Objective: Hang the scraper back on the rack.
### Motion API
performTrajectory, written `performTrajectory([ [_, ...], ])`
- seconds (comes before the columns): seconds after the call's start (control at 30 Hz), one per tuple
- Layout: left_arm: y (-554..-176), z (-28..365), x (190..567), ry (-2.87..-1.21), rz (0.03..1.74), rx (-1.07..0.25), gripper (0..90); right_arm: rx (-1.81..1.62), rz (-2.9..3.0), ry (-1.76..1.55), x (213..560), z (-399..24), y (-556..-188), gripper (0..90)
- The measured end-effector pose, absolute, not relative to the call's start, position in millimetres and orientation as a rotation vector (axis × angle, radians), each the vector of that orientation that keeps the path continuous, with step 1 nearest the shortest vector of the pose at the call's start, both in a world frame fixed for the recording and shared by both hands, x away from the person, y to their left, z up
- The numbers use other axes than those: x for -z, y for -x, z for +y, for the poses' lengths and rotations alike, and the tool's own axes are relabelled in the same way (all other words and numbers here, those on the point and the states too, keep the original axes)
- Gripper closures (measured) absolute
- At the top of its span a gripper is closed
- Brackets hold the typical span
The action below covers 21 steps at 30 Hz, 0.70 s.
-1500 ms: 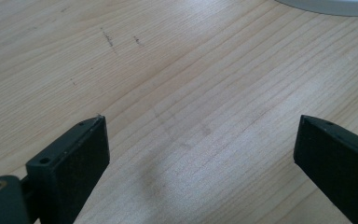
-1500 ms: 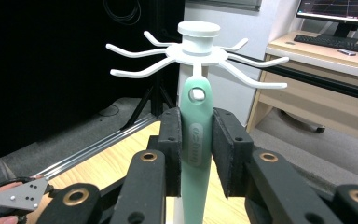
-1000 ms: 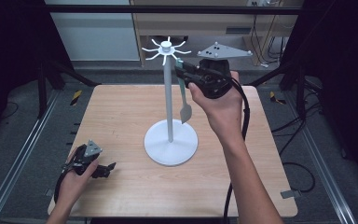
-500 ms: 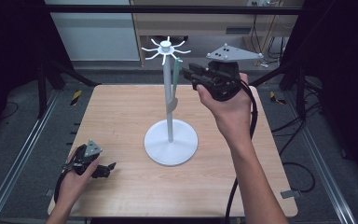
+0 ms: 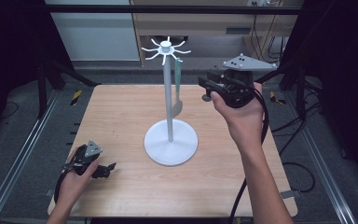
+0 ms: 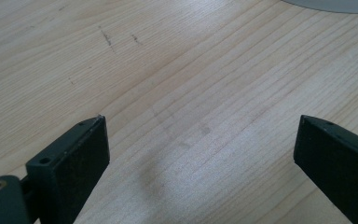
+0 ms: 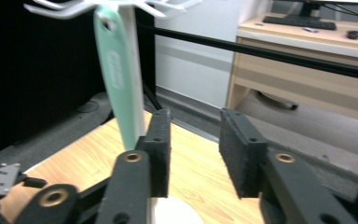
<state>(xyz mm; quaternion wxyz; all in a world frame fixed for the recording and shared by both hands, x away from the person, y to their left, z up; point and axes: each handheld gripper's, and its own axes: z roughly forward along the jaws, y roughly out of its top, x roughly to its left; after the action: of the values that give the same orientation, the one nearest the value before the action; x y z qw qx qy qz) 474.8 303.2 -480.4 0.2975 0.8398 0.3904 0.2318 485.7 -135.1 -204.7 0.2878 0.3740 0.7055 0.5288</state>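
Mint-green spoon hung from white hook stand.
Right gripper just beside it, jaws just opened, empty; left gripper open on worktop.

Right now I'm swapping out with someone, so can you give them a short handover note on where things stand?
Right gripper: raised beside the rack, jaws just opened, nothing between them.
Left gripper: open, low over the table at its near left corner.
Mint spoon: hanging by its handle hole from a hook of the white rack, bowl down.
Done: spoon hung and released.
Left: probably just draw the right gripper clear without knocking the spoon.
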Motion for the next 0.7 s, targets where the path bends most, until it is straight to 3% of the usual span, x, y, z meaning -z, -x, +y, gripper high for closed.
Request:
performTrajectory([
  [0.23,-475,304,480,-2.237,1.036,-0.617,3.1,-1.354,1.838,-1.081,225,-149,-487,43.3],
  [0.7,-475,304,480,-2.241,1.036,-0.62,3.1,-1.319,1.825,-1.171,277,-170,-485,25.2],
])
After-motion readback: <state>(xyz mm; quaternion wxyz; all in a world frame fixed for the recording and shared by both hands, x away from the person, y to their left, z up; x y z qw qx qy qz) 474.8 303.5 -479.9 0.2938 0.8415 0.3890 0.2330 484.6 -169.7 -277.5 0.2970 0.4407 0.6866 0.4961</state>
